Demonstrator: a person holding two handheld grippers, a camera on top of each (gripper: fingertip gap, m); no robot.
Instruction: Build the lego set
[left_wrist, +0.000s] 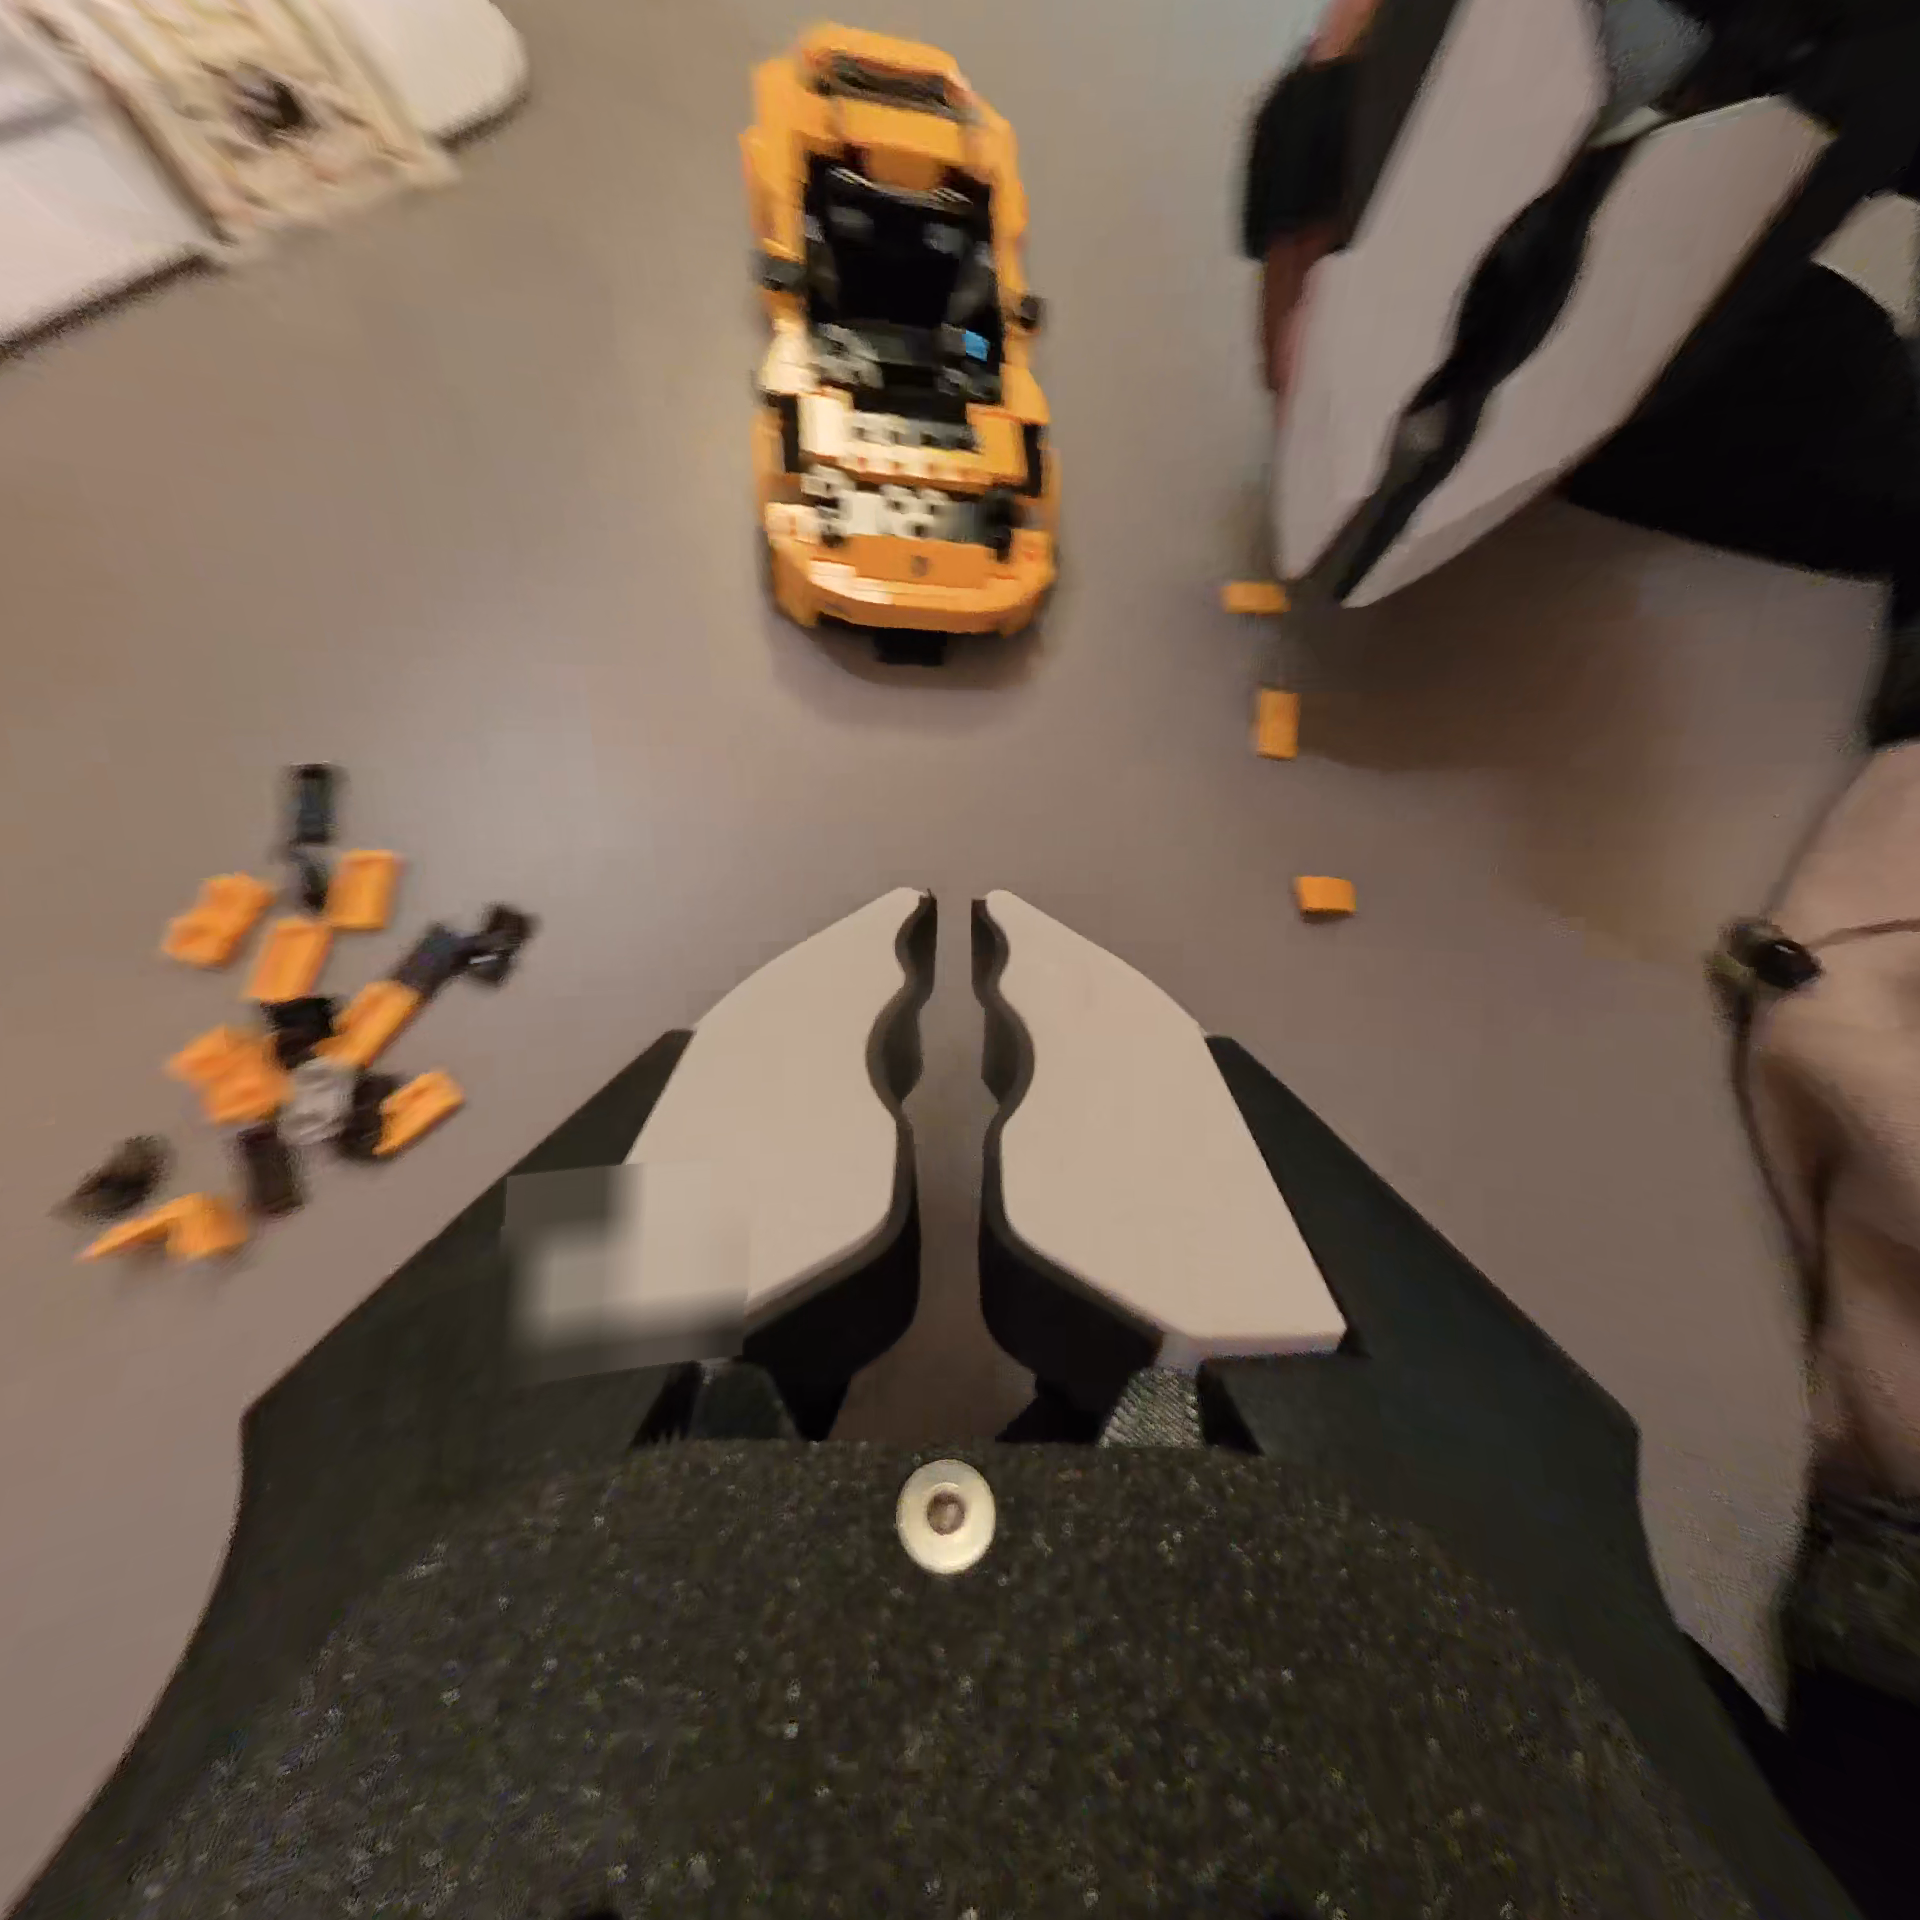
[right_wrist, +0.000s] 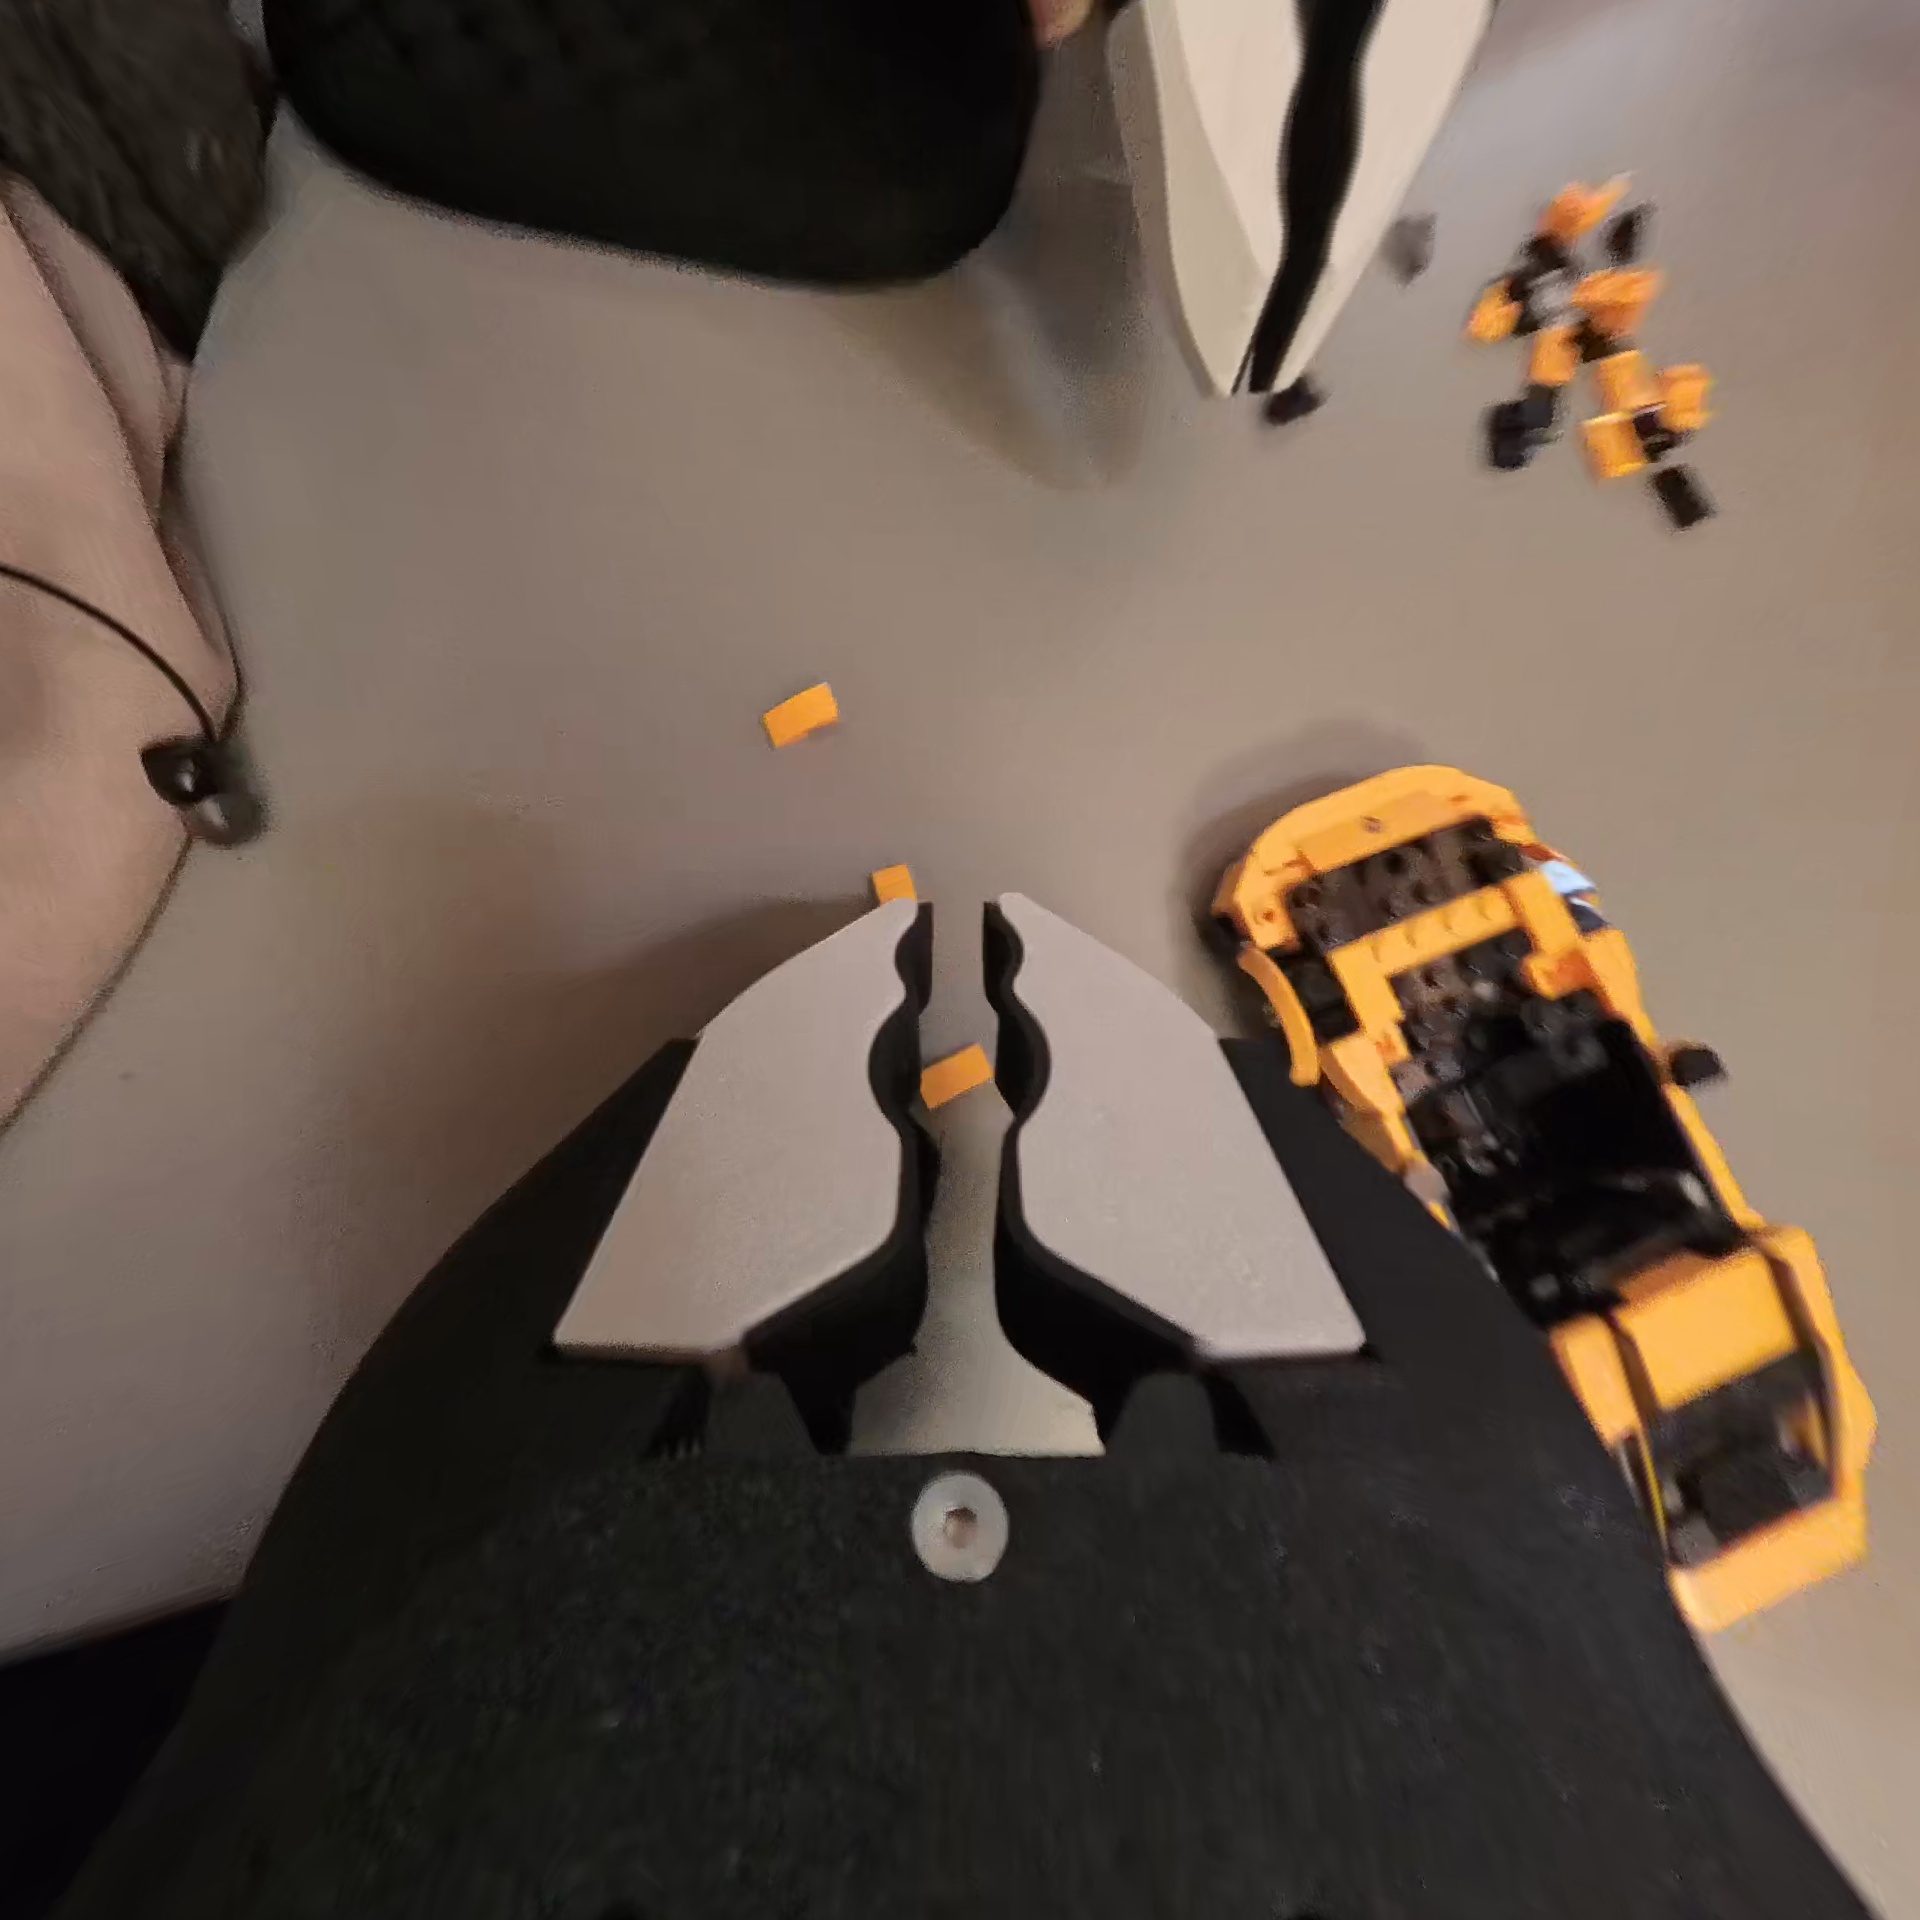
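Grippers left (left_wrist: 953, 904) and right (right_wrist: 956, 912) hover over table (left_wrist: 520, 623), fingers narrowly parted, empty.

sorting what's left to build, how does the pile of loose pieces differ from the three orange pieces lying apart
The pile is a dense cluster mixing orange and black parts; the three orange pieces are all orange and spaced apart. The pile lies left of the car, the three right of it. Both rest on the table, unattached.
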